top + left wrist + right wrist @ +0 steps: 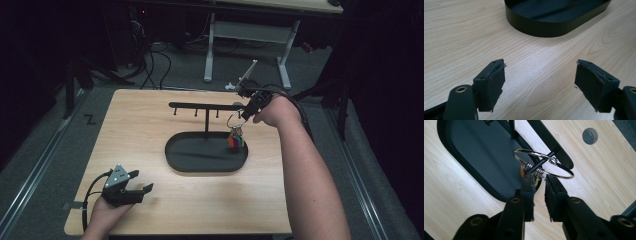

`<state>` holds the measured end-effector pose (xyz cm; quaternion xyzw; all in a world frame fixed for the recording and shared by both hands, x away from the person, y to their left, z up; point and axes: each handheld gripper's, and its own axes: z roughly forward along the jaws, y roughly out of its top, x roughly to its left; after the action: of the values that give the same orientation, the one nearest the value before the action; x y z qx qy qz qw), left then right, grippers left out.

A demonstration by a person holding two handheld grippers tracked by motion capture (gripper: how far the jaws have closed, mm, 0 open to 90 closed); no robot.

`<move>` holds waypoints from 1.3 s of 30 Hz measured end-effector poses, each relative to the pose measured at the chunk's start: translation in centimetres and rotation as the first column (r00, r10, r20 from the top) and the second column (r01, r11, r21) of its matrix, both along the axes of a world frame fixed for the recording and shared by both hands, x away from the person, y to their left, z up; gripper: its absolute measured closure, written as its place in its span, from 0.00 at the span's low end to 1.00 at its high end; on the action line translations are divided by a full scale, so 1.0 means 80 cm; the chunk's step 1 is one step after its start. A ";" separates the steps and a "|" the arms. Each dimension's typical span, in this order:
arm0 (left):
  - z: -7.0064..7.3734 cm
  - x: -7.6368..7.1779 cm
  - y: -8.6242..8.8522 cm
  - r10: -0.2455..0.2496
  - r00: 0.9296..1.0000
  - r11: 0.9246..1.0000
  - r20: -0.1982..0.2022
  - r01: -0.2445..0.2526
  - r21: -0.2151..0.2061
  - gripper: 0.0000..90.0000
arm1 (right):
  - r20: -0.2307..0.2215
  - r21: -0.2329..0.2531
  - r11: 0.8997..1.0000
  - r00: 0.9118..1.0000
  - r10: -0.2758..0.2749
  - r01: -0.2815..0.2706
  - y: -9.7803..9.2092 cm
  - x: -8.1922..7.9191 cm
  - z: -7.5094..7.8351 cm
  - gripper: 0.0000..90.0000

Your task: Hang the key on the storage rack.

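At the rack's right end, my right gripper pinches the key ring, threading it over a peg so it hangs. My left gripper rests near, jaws wide, empty.

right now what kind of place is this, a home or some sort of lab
Probably a lab or recording workspace, not a home: a bare wooden table under dim light, tangled cables on the floor behind it, and another desk's white legs beyond.

One mark reads: a black "Z" on the grey floor. It lies at nine o'clock of the tabletop.
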<state>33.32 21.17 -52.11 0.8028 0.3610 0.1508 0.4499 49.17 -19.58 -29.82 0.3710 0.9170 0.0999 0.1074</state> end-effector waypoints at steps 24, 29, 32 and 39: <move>-0.001 0.002 -0.005 -0.009 1.000 1.000 -0.005 0.009 0.013 0.28 | 0.058 0.114 0.981 0.984 -0.166 0.159 -0.020 -0.036 -0.037 0.17; -0.002 0.002 -0.006 -0.012 1.000 1.000 -0.007 0.013 0.017 0.28 | 0.087 0.151 0.973 0.978 -0.190 0.175 -0.024 -0.044 -0.046 0.16; -0.002 0.003 -0.006 -0.010 1.000 1.000 -0.008 0.010 0.015 0.28 | 0.132 0.205 0.957 0.964 -0.233 0.203 -0.027 -0.050 -0.050 0.13; -0.003 0.002 -0.006 -0.012 1.000 1.000 -0.009 0.012 0.020 0.28 | 0.184 0.328 0.917 0.937 -0.296 0.225 -0.039 -0.077 -0.072 0.07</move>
<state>33.51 20.68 -52.32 0.8102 0.3567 0.1479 0.4411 42.98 -22.72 -35.60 0.4884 0.8141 0.2657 0.1675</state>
